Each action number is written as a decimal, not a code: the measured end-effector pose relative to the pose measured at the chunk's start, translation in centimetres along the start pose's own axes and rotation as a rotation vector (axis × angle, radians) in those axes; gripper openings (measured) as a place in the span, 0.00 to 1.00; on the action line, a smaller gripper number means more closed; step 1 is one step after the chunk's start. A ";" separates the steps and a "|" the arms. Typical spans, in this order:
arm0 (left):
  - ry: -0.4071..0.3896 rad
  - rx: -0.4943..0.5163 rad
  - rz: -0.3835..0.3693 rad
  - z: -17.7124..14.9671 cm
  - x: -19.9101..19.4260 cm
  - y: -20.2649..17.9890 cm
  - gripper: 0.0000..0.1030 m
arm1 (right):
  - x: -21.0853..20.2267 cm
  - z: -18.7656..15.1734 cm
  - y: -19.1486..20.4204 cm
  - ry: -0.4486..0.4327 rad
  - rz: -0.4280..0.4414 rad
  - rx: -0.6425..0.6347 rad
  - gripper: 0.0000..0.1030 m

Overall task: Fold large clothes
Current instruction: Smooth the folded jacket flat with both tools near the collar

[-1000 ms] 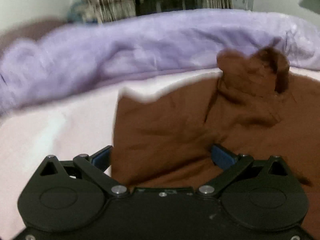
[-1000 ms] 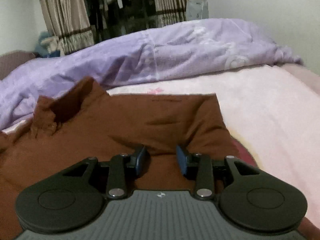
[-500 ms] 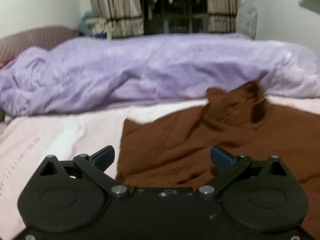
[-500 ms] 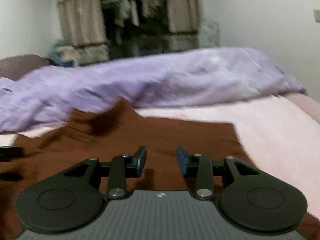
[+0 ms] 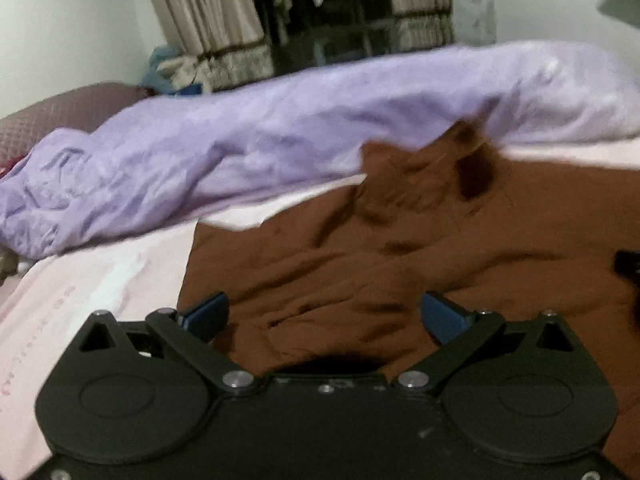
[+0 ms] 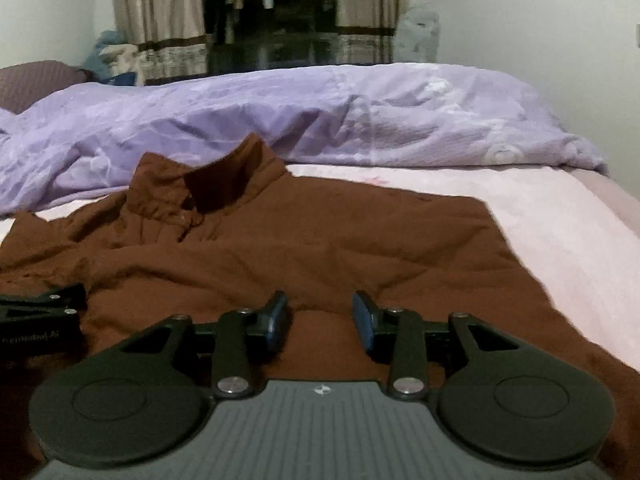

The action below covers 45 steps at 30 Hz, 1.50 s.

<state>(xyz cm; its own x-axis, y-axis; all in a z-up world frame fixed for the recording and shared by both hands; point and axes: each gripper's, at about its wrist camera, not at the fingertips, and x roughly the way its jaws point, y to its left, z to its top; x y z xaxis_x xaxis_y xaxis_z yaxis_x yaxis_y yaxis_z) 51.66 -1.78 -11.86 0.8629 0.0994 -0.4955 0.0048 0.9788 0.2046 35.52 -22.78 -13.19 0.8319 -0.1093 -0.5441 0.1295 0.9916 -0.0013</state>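
A brown shirt (image 6: 320, 248) is spread flat across the pink bed sheet (image 6: 560, 232), its collar raised toward the purple duvet (image 6: 280, 120) at the far edge. The left gripper (image 5: 324, 314) is seen wide open, the right gripper (image 6: 320, 316) partly open; nothing is clamped by either.

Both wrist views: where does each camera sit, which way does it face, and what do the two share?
Left wrist: on the left gripper, facing along its wide-apart fingers over the brown garment toward the purple duvet; the right gripper's edge shows at right.
Right wrist: on the right gripper, fingers narrower, same direction; the left gripper shows at left.
Shared: garment, duvet, pink sheet, curtains.
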 end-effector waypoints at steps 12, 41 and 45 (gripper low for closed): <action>0.064 -0.024 -0.127 -2.0 2.0 -2.1 1.00 | 1.5 -1.7 1.1 0.011 0.027 -0.040 0.46; 0.276 -0.125 0.182 -10.1 -8.1 13.3 1.00 | -14.4 -10.0 -15.0 0.170 -0.057 0.099 0.59; 0.257 -0.070 0.153 -9.7 -10.1 13.2 1.00 | -17.5 -10.7 -15.0 0.098 -0.093 0.077 0.83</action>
<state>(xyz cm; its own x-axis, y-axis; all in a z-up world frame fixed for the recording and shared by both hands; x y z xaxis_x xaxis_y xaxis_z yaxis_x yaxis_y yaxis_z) 38.06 11.82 -12.32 0.6950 0.2801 -0.6622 -0.1579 0.9580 0.2395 13.27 -34.98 -12.60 0.7581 -0.1898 -0.6239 0.2479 0.9688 0.0066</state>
